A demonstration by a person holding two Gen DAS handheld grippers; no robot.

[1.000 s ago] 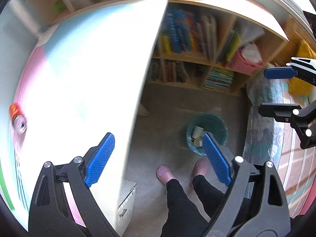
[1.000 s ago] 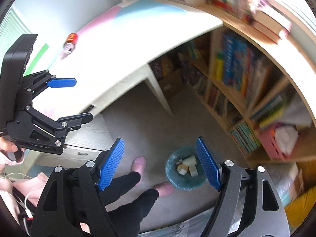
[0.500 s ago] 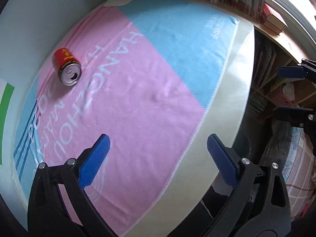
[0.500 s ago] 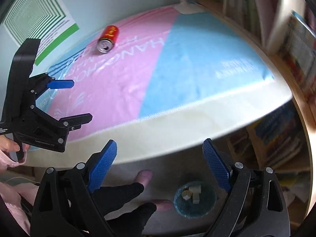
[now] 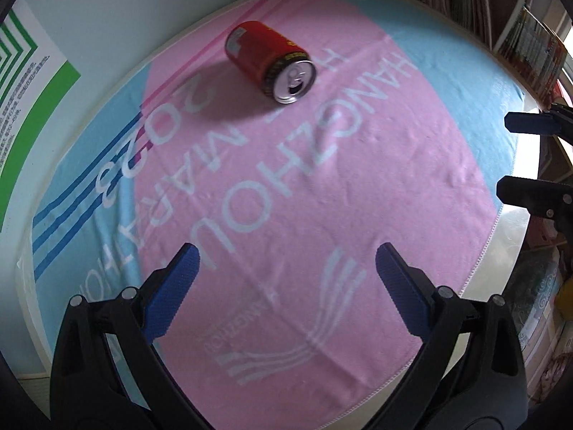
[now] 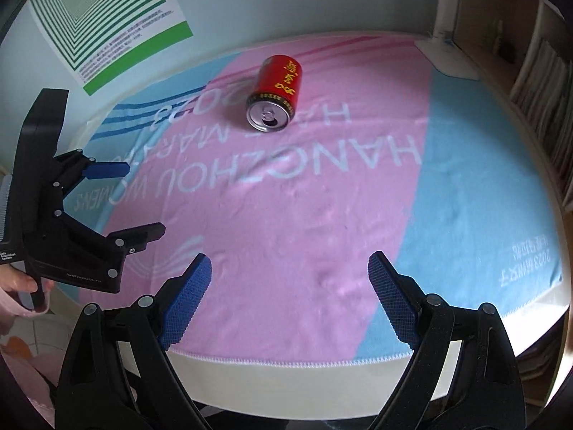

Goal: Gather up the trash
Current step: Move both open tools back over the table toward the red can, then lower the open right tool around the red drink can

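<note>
the table (image 6: 322,360) carries a pink and blue towel (image 5: 322,197); a red can (image 5: 268,61) lies on its side on the pink band near the wall, open end toward the grippers. left gripper (image 5: 284,286) and right gripper (image 6: 290,294) both stand spread wide and empty, well short of the can. approach with one gripper, align the jaws across the can's round body, close gently so it does not roll

Pink/blue towel (image 5: 322,186) on table; green poster (image 6: 107,18); bookshelves (image 5: 501,18).
</note>
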